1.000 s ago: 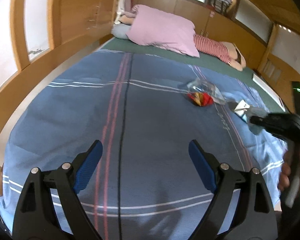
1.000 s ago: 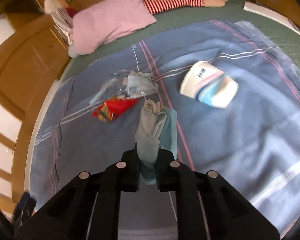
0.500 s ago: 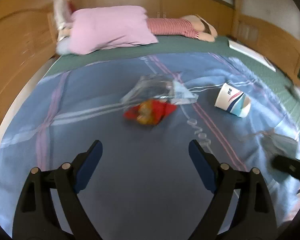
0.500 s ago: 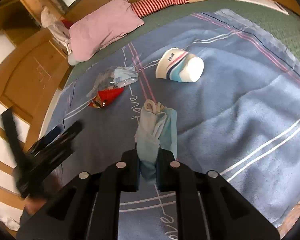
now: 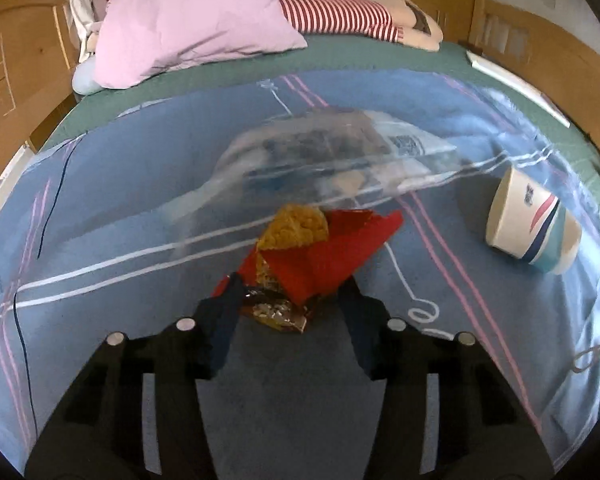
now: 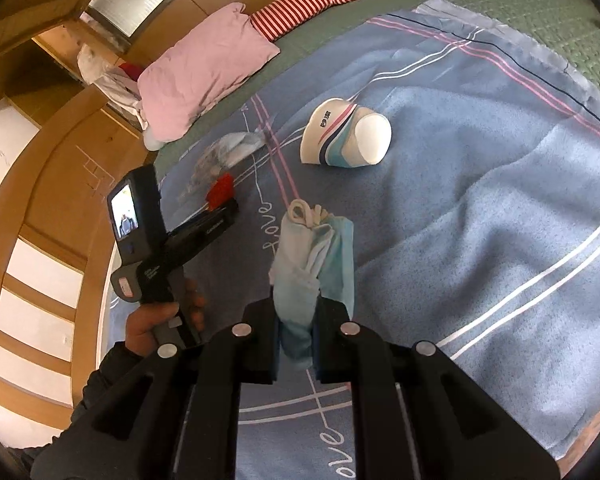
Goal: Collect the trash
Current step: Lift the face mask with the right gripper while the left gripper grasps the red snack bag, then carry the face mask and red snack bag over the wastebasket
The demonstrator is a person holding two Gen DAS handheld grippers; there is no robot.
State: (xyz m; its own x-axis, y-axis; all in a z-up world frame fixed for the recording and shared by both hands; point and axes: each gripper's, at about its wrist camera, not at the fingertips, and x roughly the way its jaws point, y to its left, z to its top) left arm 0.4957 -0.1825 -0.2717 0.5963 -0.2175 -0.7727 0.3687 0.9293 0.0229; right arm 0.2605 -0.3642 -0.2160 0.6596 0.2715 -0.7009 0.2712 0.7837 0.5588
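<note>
While the right gripper (image 6: 296, 332) stays clamped on a crumpled face mask (image 6: 314, 256), the left gripper (image 5: 290, 300) has just been closing around the red snack wrapper (image 5: 320, 256); its fingers look to be touching it. Squeeze low, catching foil, not blue blanket (image 5: 120, 208). Beyond lie a clear bag (image 5: 332, 156), paper cup (image 5: 532, 224), pink pillow (image 5: 192, 20).
</note>
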